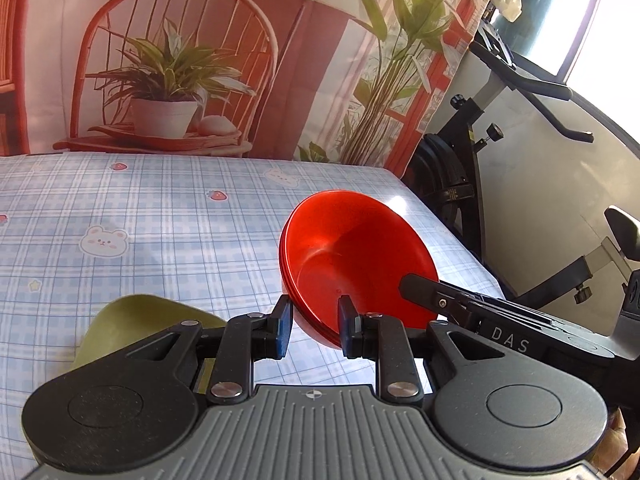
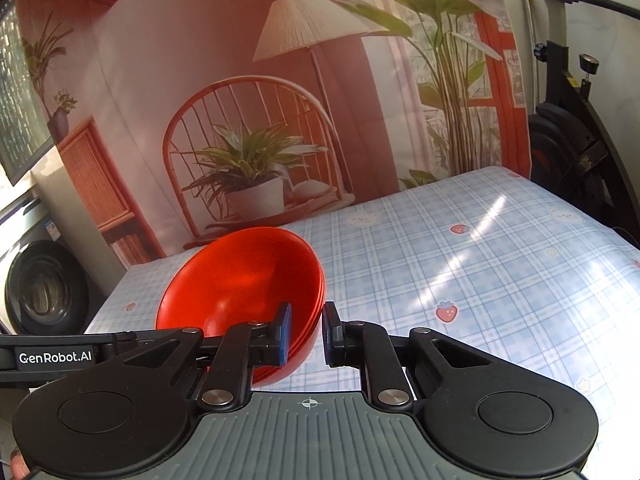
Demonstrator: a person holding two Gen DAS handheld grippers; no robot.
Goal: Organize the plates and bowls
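A stack of red bowls (image 1: pixel 352 256) is held tilted above the checked tablecloth (image 1: pixel 160 232). My left gripper (image 1: pixel 314 328) is shut on the stack's near rim. My right gripper (image 2: pixel 307 332) is shut on the opposite rim of the same red bowls (image 2: pixel 240 284); its finger (image 1: pixel 424 286) shows against the bowls in the left wrist view. A green bowl or plate (image 1: pixel 132 328) lies on the cloth at the lower left, partly hidden behind my left gripper's body.
The table (image 2: pixel 480 264) with its blue checked cloth ends at a printed backdrop (image 1: pixel 200 60) behind. An exercise bike (image 1: pixel 500 140) stands off the table's right edge. A washing machine (image 2: pixel 40 292) is at the far left in the right wrist view.
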